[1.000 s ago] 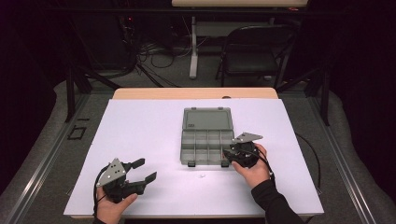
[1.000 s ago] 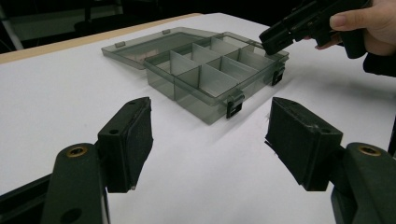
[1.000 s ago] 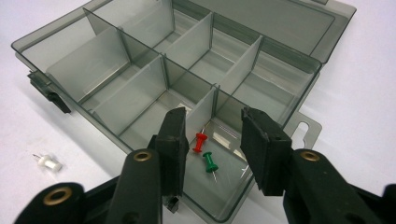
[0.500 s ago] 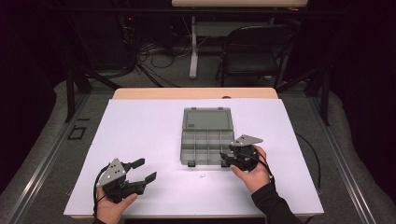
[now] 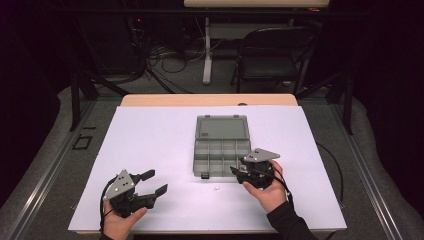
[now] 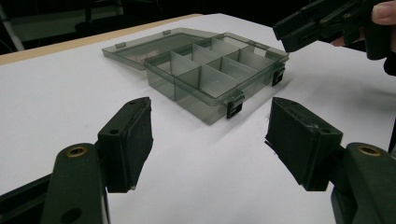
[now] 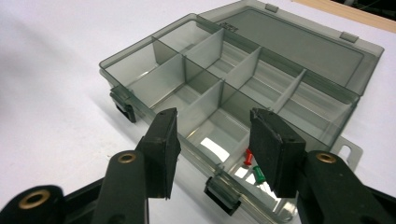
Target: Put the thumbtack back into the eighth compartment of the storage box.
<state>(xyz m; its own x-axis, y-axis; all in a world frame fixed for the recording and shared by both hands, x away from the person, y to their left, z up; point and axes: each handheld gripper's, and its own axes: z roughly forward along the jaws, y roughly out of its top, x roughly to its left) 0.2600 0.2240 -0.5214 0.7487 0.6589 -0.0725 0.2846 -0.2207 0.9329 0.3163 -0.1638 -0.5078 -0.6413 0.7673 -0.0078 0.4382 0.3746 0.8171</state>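
Smoky grey compartment box (image 5: 221, 156) set flat on the white sheet (image 5: 150, 135) covering the desk, nearer the right edge than the left and roughly midway between the far and near edges. Lid (image 5: 221, 128) folded fully open and lying flat on the far side of the tray. Tray split by dividers into two rows of compartments. Two dark latches (image 6: 234, 108) hanging on the near wall.

Right gripper (image 5: 239, 173) positioned at the near right corner of the box, held in a hand (image 5: 267, 189) entering from the near edge. Jaws parted about two-thirds, just widened over the last moment, nothing clamped between them. Right gripper view: own tips (image 7: 212, 140) poised over the near right compartment, pads clear of the walls. Two push pins resting in that compartment, one red (image 7: 248, 157), one green (image 7: 258, 174), both just beside the inner face of the right-hand pad (image 7: 270, 140). Contact between pad and pins not determinable.

Left gripper (image 5: 152, 182) located near the near left corner of the desk, well apart from the box, held in the other hand (image 5: 120, 224). Jaws spread wide, empty. Left gripper view: own tips (image 6: 210, 130) aimed across bare sheet toward the near wall of the box, right gripper visible at upper right above the sheet.

Small pale speck (image 5: 216, 188) lying on the sheet between the two grippers, near the front of the box; identity not determinable.
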